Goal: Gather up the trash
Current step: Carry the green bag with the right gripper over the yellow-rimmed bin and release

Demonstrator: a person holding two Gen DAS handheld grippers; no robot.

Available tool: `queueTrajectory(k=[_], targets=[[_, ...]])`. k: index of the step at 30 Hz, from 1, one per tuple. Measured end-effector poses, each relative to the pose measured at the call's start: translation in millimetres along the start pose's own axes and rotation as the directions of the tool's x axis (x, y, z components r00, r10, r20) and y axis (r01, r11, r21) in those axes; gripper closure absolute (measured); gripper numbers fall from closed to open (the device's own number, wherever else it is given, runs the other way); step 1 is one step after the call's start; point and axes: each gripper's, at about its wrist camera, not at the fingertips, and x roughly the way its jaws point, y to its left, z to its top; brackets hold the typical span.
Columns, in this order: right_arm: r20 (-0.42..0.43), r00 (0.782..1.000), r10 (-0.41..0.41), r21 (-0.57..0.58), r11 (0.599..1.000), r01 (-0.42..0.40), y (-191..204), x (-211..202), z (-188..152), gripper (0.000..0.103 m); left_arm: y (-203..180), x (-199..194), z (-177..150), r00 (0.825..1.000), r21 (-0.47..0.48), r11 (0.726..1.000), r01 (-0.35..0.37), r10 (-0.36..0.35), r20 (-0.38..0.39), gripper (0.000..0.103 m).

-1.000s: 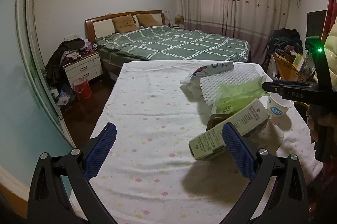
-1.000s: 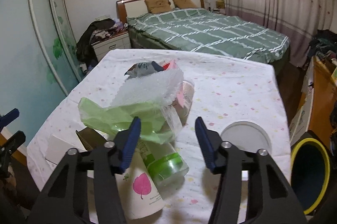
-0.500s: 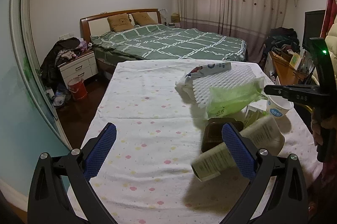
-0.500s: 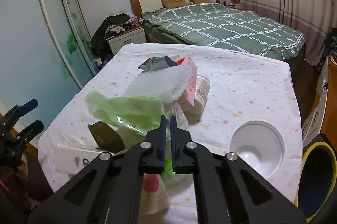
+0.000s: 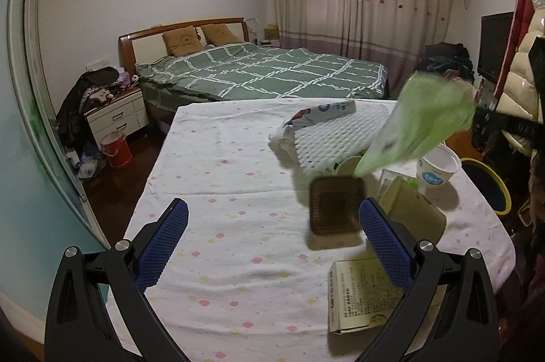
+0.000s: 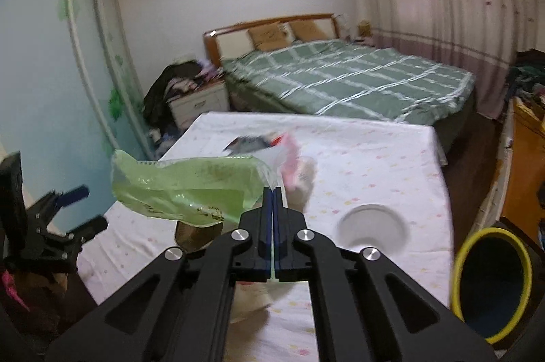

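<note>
My right gripper [image 6: 273, 191] is shut on a green plastic bag [image 6: 190, 188], lifted clear of the table and trailing to the left. In the left wrist view the same green bag [image 5: 425, 123] hangs above the trash pile at the right. Under it lie a white foam net [image 5: 337, 137], a white wrapper [image 5: 316, 116], a brown tray [image 5: 335, 208], a paper cup [image 5: 437, 168] and a printed carton [image 5: 361, 297]. My left gripper [image 5: 272, 242] stands open low over the tablecloth [image 5: 221, 191], with nothing between its fingers.
A black bin with a yellow rim [image 6: 490, 280] stands on the floor right of the table. A white round lid [image 6: 373, 227] lies on the cloth. Beyond the table are a green bed [image 5: 265, 72], a nightstand [image 5: 115, 116] and a red bucket [image 5: 115, 149].
My right gripper closed on the green bag and lifted it up off the pile. The carton and brown tray beneath shifted and now lie uncovered.
</note>
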Motion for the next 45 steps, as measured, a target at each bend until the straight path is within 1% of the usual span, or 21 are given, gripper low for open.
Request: queueTrajectory(k=[5, 7, 9, 11, 12, 15, 16, 18, 19, 21, 22, 24, 26, 28, 30, 32, 34, 40, 44, 45], targets=[[0.044, 0.992, -0.117, 0.102, 0.988, 0.112, -46.7, -30.9, -2.5, 0.102, -13.3, -2.2, -1.8, 0.999, 0.026, 0.999, 0.033, -0.033, 0.0, 0.004], [0.05, 0.983, -0.175, 0.146, 0.975, 0.167, -68.4, -41.8, -7.0, 0.102, -19.3, -1.8, -3.0, 0.999, 0.038, 0.998, 0.043, -0.043, -0.004, 0.004], [0.047, 0.969, -0.243, 0.2, 0.953, 0.229, -94.4, -52.3, -13.5, 0.102, -25.7, -1.7, -5.1, 0.998, 0.046, 0.997, 0.055, -0.055, -0.01, 0.004], [0.038, 0.947, -0.32, 0.251, 0.92, 0.301, -121.4, -62.9, -23.2, 0.102, -32.5, -1.8, -8.0, 0.998, 0.057, 0.996, 0.067, -0.066, -0.015, 0.004], [0.033, 0.937, -0.347, 0.268, 0.907, 0.326, -131.3, -65.8, -27.0, 0.102, -35.2, -1.8, -9.4, 0.997, 0.062, 0.996, 0.071, -0.07, -0.018, 0.004], [-0.004, 0.896, -0.443, 0.332, 0.845, 0.419, -168.3, -73.5, -43.1, 0.102, -43.2, -1.4, -12.4, 0.996, 0.08, 0.993, 0.085, -0.083, -0.03, 0.004], [-0.026, 0.877, -0.48, 0.35, 0.817, 0.458, -181.9, -74.5, -49.3, 0.102, -45.7, -0.8, -13.5, 0.995, 0.085, 0.992, 0.091, -0.089, -0.034, 0.004], [-0.063, 0.853, -0.518, 0.375, 0.78, 0.501, -201.8, -74.8, -61.7, 0.102, -50.5, 0.2, -16.4, 0.993, 0.093, 0.99, 0.11, -0.106, -0.046, 0.004], [-0.088, 0.833, -0.547, 0.384, 0.753, 0.535, -212.9, -73.5, -68.2, 0.102, -52.8, 0.6, -17.8, 0.992, 0.098, 0.988, 0.117, -0.112, -0.054, 0.004], [-0.132, 0.799, -0.586, 0.396, 0.708, 0.585, -230.8, -68.5, -79.1, 0.102, -56.8, 1.6, -20.4, 0.991, 0.108, 0.986, 0.123, -0.117, -0.065, 0.004], [-0.149, 0.788, -0.597, 0.405, 0.691, 0.599, -238.7, -66.1, -85.4, 0.102, -59.3, 1.9, -21.9, 0.99, 0.113, 0.985, 0.127, -0.119, -0.07, 0.004], [-0.199, 0.753, -0.627, 0.414, 0.643, 0.645, -254.9, -59.2, -97.5, 0.102, -61.9, 2.4, -24.0, 0.988, 0.117, 0.984, 0.138, -0.128, -0.082, 0.004], [-0.237, 0.731, -0.64, 0.419, 0.612, 0.671, -269.4, -51.9, -108.0, 0.101, -63.5, 3.1, -26.2, 0.987, 0.119, 0.982, 0.145, -0.135, -0.092, 0.004], [-0.27, 0.714, -0.646, 0.42, 0.588, 0.691, -278.7, -48.3, -120.6, 0.101, -64.7, 3.8, -27.3, 0.985, 0.121, 0.981, 0.149, -0.137, -0.102, 0.004], [-0.29, 0.708, -0.644, 0.425, 0.576, 0.698, -285.5, -44.1, -126.8, 0.098, -65.8, 3.7, -28.3, 0.984, 0.126, 0.98, 0.155, -0.142, -0.107, 0.004], [-0.301, 0.703, -0.644, 0.424, 0.57, 0.704, -287.2, -41.8, -130.4, 0.087, -66.6, 2.7, -29.9, 0.983, 0.131, 0.978, 0.16, -0.146, -0.11, 0.004], [-0.302, 0.705, -0.642, 0.428, 0.569, 0.702, -284.9, -42.0, -130.7, 0.081, -67.2, 2.3, -31.3, 0.982, 0.137, 0.977, 0.167, -0.151, -0.115, 0.004], [-0.287, 0.713, -0.64, 0.429, 0.579, 0.693, -276.1, -47.5, -127.0, 0.076, -66.4, 4.8, -40.0, 0.97, 0.136, 0.969, 0.206, -0.185, -0.156, 0.004], [-0.27, 0.721, -0.638, 0.431, 0.59, 0.683, -268.6, -51.7, -119.8, 0.073, -64.7, 9.5, -51.3, 0.953, 0.13, 0.96, 0.247, -0.217, -0.21, 0.004], [-0.266, 0.724, -0.637, 0.431, 0.593, 0.68, -268.0, -51.9, -118.3, 0.073, -64.4, 11.1, -54.7, 0.947, 0.129, 0.957, 0.261, -0.228, -0.227, 0.004]])
